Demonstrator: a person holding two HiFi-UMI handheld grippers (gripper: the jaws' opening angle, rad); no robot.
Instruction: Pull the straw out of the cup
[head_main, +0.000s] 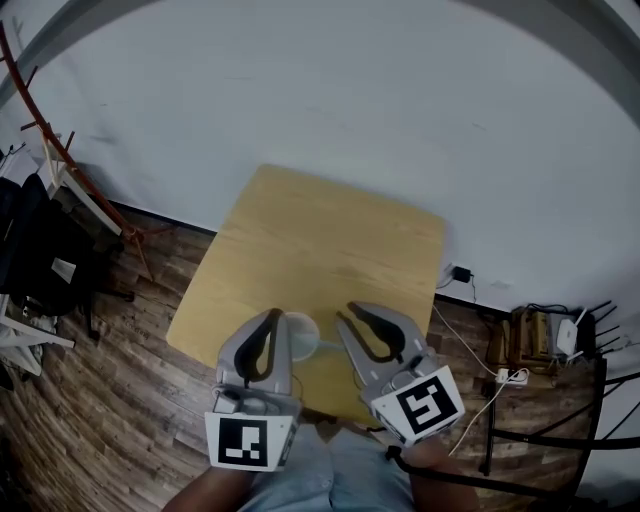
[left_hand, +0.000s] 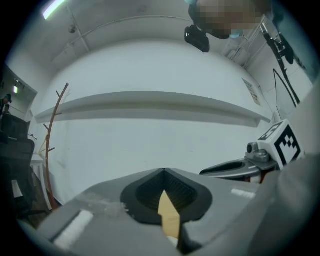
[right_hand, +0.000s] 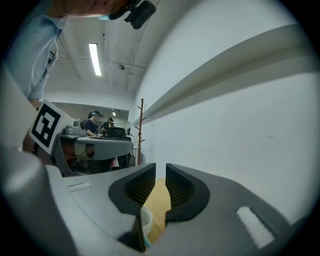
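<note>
Cup (head_main: 302, 333) — white and upright — stands near the front edge of the pale wooden bench (head_main: 320, 230), between the two grippers. The left gripper (head_main: 272, 315) sits just beside the cup; its fingers meet at the tips and hold nothing. The right gripper (head_main: 350, 312) lies at the cup's other side, its fingers narrowly apart and pressing on nothing, with bare bench showing through the gap. In the right gripper view a teal sliver (right_hand: 145, 245) shows by the cup's rim — too little to tell whether it is the straw.
</note>
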